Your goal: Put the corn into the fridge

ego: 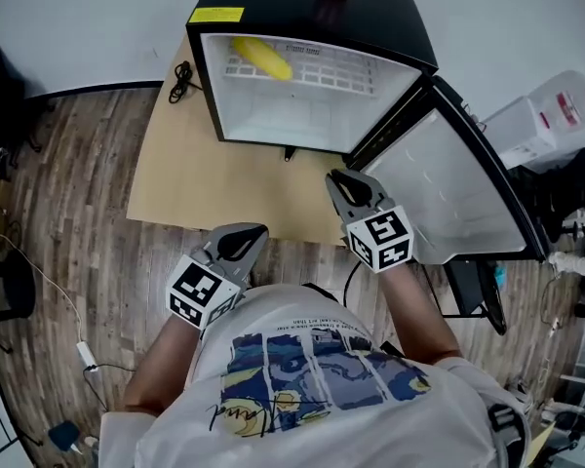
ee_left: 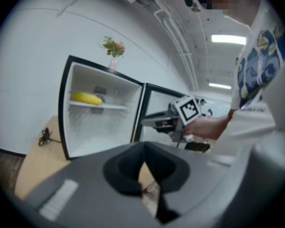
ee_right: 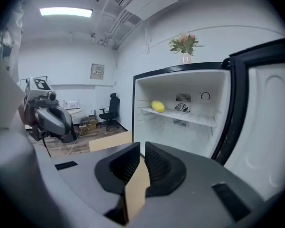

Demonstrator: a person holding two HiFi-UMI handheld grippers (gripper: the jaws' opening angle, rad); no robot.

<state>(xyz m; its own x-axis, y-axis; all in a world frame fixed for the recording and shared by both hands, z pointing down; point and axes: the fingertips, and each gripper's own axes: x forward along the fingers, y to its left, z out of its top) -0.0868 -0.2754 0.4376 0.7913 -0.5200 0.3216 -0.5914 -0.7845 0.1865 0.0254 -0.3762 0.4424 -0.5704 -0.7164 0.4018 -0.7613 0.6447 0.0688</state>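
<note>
On the left, the left gripper (ego: 246,234) is low and close to the person's shirt, well away from the fridge (ego: 207,86). Its jaws are pressed together and hold nothing. Up and to the right, the corn (ego: 261,58) lies on the white shelf (ego: 322,71) inside the fridge, near the left wall. Nothing touches it. So the main job looks done: the corn is in the fridge.

Next comes the right gripper (ego: 335,180), in front of the fridge's open side. Its jaws are almost together, with just a thin slit between them, and there is nothing in them. On the far right, the fridge door (ego: 448,203) stands wide open. I think shutting the door may be the only thing left, though the task does not ask for it.

The head view looks down from above, so it shows both grippers at once, the brown board (ego: 175,164) under the fridge, and a black cord (ego: 182,79) on it. The left gripper view shows the fridge from the side, with flowers in a vase (ee_left: 113,49) on top and the right gripper in the person's hand (ee_left: 206,126). The right gripper view shows the back wall of the fridge with a small round vent (ee_right: 182,107), and an office chair (ee_right: 111,109) far off in the room. The other views do not show those.
</note>
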